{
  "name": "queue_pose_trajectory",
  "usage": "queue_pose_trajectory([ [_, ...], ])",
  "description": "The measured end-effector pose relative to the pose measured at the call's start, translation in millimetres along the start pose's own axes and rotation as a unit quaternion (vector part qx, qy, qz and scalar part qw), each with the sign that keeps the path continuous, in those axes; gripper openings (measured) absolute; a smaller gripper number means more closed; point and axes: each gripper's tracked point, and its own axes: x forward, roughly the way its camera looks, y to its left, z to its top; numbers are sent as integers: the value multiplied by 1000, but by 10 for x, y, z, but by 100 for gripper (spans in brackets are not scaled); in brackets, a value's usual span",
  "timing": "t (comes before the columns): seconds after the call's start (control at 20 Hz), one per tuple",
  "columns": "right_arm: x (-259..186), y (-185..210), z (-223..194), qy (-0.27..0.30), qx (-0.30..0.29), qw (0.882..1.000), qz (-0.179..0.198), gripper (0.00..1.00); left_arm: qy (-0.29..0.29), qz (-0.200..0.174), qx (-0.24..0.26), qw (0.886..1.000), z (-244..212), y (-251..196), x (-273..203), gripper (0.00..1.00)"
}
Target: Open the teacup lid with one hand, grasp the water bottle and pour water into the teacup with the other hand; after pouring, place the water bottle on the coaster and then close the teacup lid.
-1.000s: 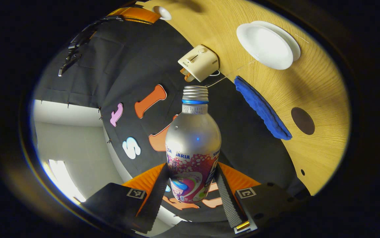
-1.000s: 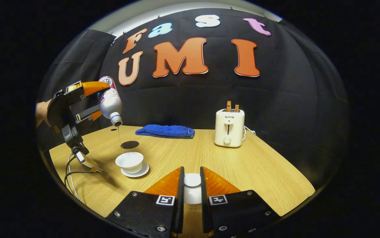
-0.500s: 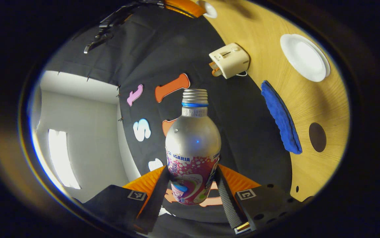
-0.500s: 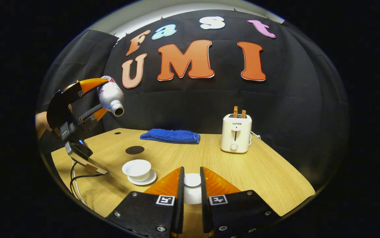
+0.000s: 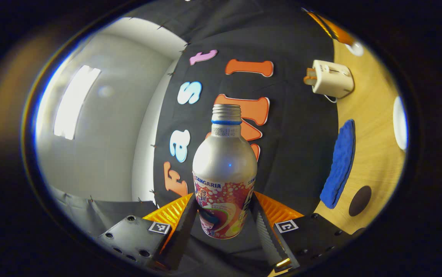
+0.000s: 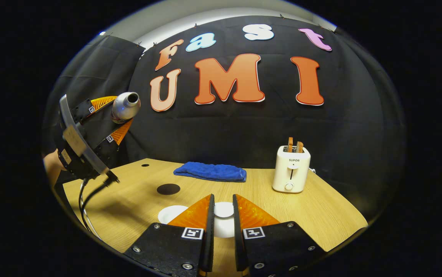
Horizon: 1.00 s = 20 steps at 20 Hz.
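Right gripper view gives us a light wooden table (image 6: 313,215) backed by the booth's black cloth wall, with pale room wall and a ceiling light off to one side in the left gripper view. We count one toaster (image 6: 291,174), one blue cloth (image 6: 210,171) left of it, one dark round coaster (image 6: 168,189) nearer us than that cloth, and one teacup (image 6: 171,214) nearer still. Our left gripper (image 5: 223,215) is clamped on the water bottle (image 5: 224,173), held high left of the toaster, while our right gripper (image 6: 221,215) pinches the white teacup lid (image 6: 224,219) between nearly closed jaws
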Motion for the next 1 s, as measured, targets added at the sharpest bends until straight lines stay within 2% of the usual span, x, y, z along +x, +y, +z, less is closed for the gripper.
queue_pose_trajectory([
  [0.15,26,43,49,-4,-9,1000,7,23,24,15,-99,995,-113,125,63,83],
  [0.2,44,57,70,-6,-14,1000,10,23,32,20,-133,990,-139,134,95,87],
  [0.25,41,67,87,-10,-16,1000,12,23,38,25,-165,985,-192,167,107,83],
  [0.35,43,101,110,-13,-19,1000,18,23,51,35,-223,973,-282,249,98,83],
  [0.5,46,155,139,-13,-24,999,24,23,73,37,-327,941,-413,268,80,83],
  [0.55,43,174,140,-12,-26,999,28,23,79,39,-357,930,-453,276,103,87],
  [0.6,61,182,150,-12,-26,999,30,23,85,38,-390,916,-482,267,118,79],
  [0.65,68,208,142,-11,-26,999,34,23,90,39,-417,904,-521,241,145,79],
  [0.7,74,230,145,-10,-27,999,37,23,92,38,-440,892,-535,208,171,87],
  [0.75,78,238,135,-8,-28,999,39,23,96,37,-460,882,-550,160,203,79],
  [0.8,83,250,123,-7,-30,999,42,23,96,34,-477,873,-565,131,218,83],
  [0.9,93,288,109,-5,-32,998,46,23,103,23,-508,855,-614,-4,250,83],
  [0.95,99,301,109,-5,-32,998,48,23,114,18,-521,846,-654,-133,287,87],
  [1.0,112,310,93,-4,-33,998,51,23,126,5,-537,834,-694,-286,329,83],
])
